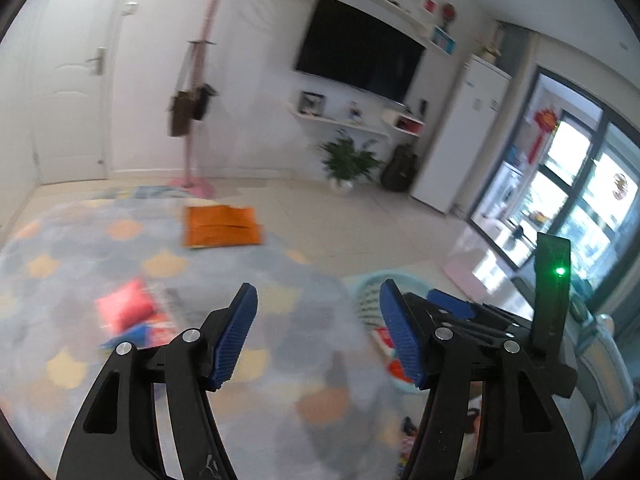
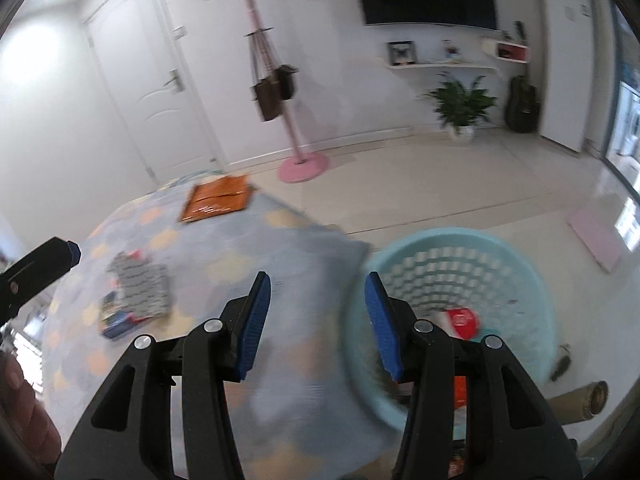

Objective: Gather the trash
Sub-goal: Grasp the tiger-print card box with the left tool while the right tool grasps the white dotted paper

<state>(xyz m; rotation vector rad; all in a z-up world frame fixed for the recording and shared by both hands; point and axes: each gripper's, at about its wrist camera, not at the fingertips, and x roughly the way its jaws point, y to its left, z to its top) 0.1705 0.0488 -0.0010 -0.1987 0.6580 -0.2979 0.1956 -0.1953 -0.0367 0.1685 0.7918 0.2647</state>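
My left gripper (image 1: 318,332) is open and empty above the patterned rug (image 1: 120,380). My right gripper (image 2: 316,324) is open and empty, beside the light blue basket (image 2: 520,256), which holds a red wrapper (image 2: 462,322). The basket rim also shows in the left wrist view (image 1: 366,286), behind my right gripper. On the rug lie an orange packet (image 1: 222,226) (image 2: 216,198), a red packet (image 1: 124,306) and a grey-and-blue pile of wrappers (image 2: 138,294).
A pink coat stand (image 2: 302,166) with hanging bags stands by the white door (image 2: 148,80). A potted plant (image 2: 460,106), a dark guitar case (image 2: 520,100) and a pink board (image 2: 596,236) sit on the tiled floor. A cardboard tube (image 2: 580,400) lies right of the basket.
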